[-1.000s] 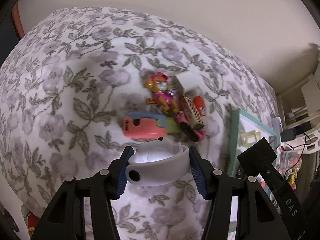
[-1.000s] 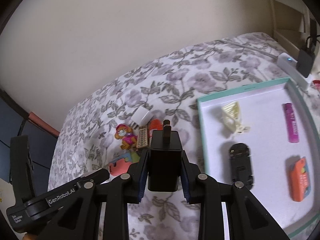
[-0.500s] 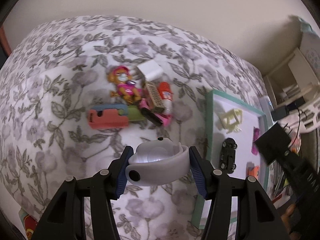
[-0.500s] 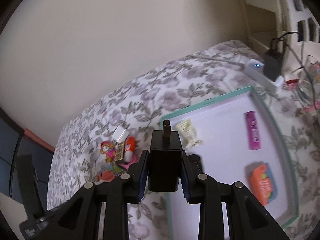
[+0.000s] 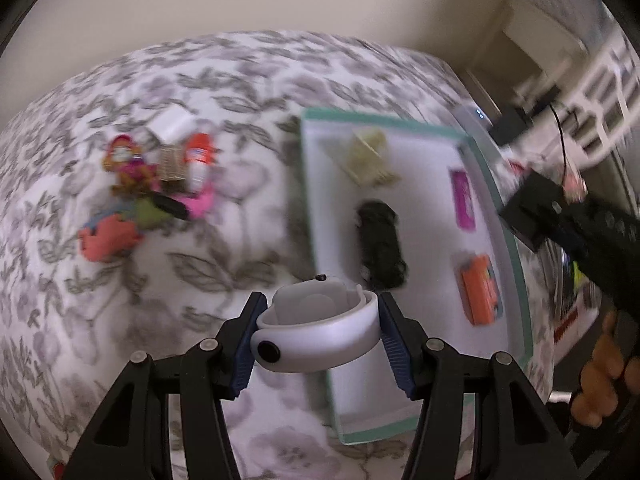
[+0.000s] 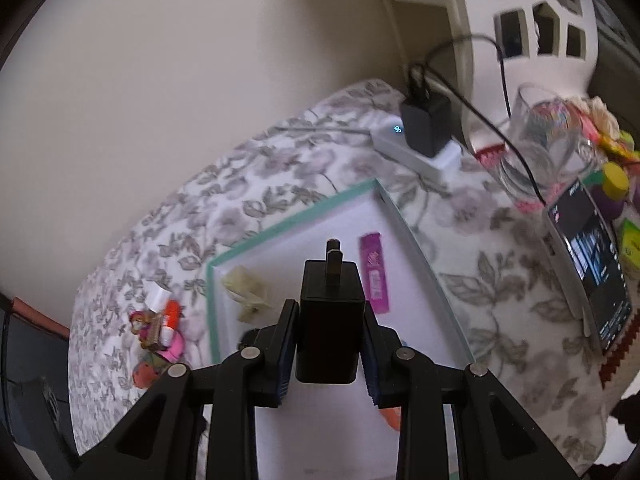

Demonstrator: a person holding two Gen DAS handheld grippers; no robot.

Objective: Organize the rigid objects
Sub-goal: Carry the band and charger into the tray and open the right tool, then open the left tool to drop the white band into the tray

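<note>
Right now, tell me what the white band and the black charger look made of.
White band: looks like soft matte silicone, since it curves in a smooth loop with a dark stud. Black charger: probably hard matte plastic, boxy with crisp edges, with metal prongs showing a dull shine.

Motion blur smeared the toy pile [image 5: 152,184] at far left. The black charger [image 6: 329,320] hid most of the toy car [image 6: 249,336]. The phone [image 6: 592,268] ran off the right edge.

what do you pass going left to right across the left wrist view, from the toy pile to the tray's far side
toy pile → cream plastic piece → black toy car → magenta stick → right gripper holding a black charger
</note>
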